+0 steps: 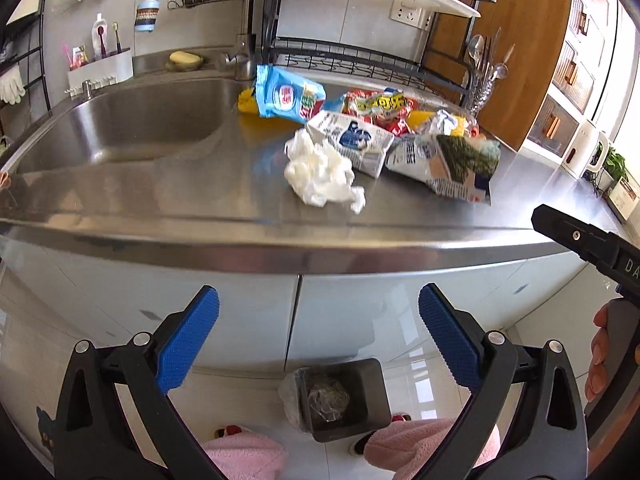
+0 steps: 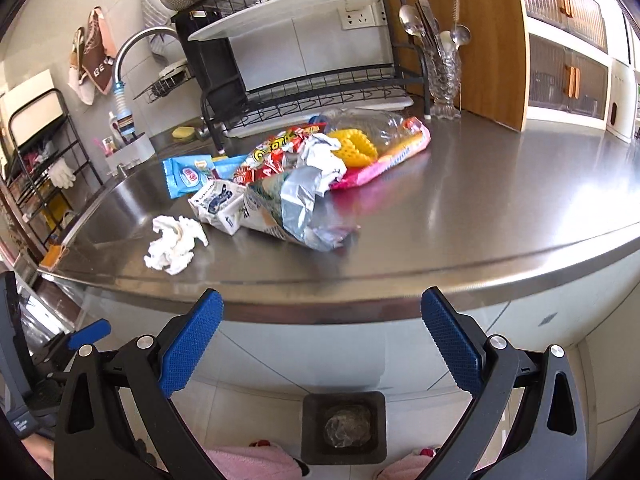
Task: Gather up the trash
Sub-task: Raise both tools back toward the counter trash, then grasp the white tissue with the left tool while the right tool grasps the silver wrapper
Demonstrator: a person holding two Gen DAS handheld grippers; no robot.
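Empty left tool (image 1: 319,334) above bin (image 1: 376,384)

The right gripper (image 2: 320,344) hangs with jaws wide and empty above the bin (image 2: 343,432); wrappers (image 2: 288,168) and a tissue (image 2: 176,242) litter the tabletop (image 2: 480,208).

The left claw (image 1: 319,346) and the right claw (image 2: 322,348) have blue cross-hatched pads on black frames. On the grey steel counter (image 1: 200,208) lie a white crumpled tissue (image 1: 320,174), a light blue wrapper (image 1: 286,96) and a red-and-yellow packet (image 1: 378,106). A dark grey bin (image 1: 346,398) stands on the floor below.
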